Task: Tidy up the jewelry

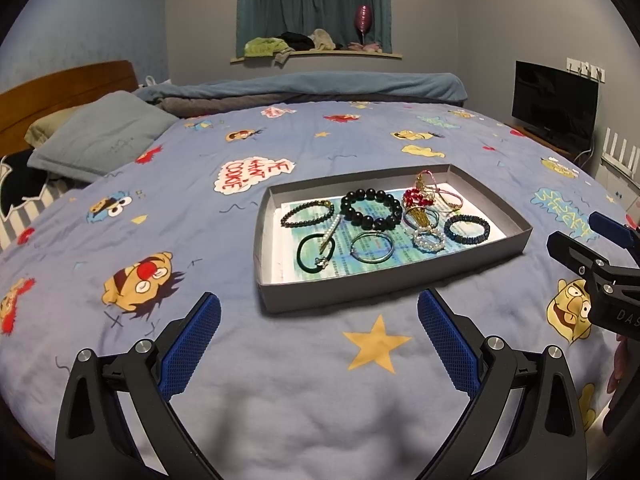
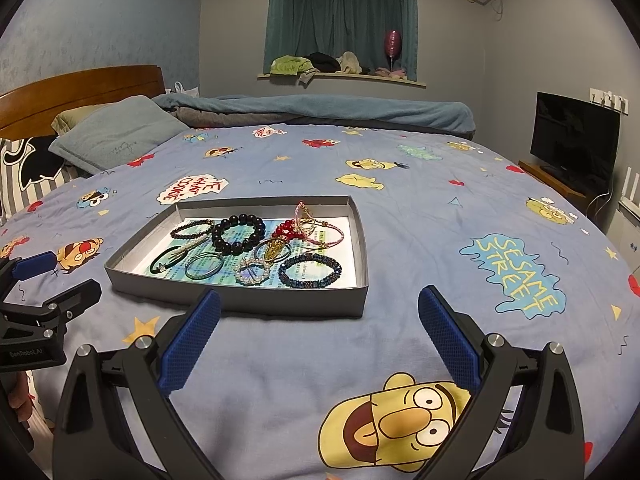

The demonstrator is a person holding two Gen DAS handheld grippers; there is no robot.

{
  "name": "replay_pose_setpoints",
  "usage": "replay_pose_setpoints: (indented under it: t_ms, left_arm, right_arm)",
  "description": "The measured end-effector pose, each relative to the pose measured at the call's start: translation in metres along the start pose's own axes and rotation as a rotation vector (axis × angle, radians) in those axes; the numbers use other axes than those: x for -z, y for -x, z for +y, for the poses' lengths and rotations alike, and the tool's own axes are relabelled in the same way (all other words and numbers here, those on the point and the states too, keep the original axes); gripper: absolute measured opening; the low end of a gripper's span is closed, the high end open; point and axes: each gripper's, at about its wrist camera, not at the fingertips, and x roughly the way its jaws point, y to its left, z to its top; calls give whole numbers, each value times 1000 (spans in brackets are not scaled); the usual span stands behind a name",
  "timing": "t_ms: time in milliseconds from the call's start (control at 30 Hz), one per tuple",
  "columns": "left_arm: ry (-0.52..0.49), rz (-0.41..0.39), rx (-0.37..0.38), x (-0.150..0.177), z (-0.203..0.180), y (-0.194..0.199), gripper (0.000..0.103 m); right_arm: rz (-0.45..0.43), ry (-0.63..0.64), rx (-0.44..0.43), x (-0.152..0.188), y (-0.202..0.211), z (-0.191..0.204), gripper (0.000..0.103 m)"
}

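While both grippers gape empty, a grey tray of jumbled bracelets on the bedspread.

A bed with a blue cartoon-print cover carries a shallow grey tray; beyond the tray lie a grey-blue pillow and a rolled blanket.

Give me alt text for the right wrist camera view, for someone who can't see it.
A shallow grey tray of bracelets, including a black bead bracelet and a blue bead bracelet, sits on a cartoon-print bedspread. The open right claw hovers empty just in front of it, with the left claw at the left edge.
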Motion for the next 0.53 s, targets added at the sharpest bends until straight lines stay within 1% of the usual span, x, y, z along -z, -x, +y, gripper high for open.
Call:
replay_pose_setpoints:
  t_ms: [133, 233, 300, 533]
  left_arm:
    - [-6, -24, 21, 0, -1, 3, 98]
    - [-34, -38, -19, -1, -4, 3, 98]
    - [-40, -26, -18, 0, -6, 1, 98]
    - [-14, 12, -6, -1, 2, -4, 98]
  right_arm:
    - [3, 2, 0, 0, -1, 1, 98]
    - [4, 1, -1, 0, -1, 2, 97]
    - [5, 4, 2, 0, -2, 2, 97]
    - [8, 10, -2, 1, -2, 4, 98]
